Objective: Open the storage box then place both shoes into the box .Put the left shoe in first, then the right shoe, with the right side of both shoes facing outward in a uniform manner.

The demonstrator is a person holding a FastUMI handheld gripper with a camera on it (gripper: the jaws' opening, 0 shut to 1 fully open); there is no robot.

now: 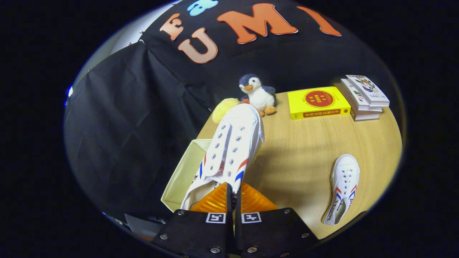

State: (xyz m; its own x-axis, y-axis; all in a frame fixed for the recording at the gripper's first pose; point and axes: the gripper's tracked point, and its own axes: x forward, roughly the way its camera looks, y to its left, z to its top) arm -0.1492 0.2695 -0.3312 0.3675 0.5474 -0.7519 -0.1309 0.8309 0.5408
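Hand-held gripper point(233, 195): fingers closed tight on the rim of a white shoe point(233, 147), carried clear of the table point(301, 157), long axis running straight ahead from the fingers, toe forward. Storage box point(183, 168): open, pale, at the table's edge, directly beneath and slightly left of the held shoe, so the coming move is judged a short descent. Second shoe point(342, 188): flat on the table, well apart to the right.

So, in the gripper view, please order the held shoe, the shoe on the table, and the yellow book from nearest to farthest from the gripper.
1. Held shoe: pinched between the fingers of the gripper.
2. Shoe on the table: off to the right.
3. Yellow book: far beyond, beside the penguin toy.
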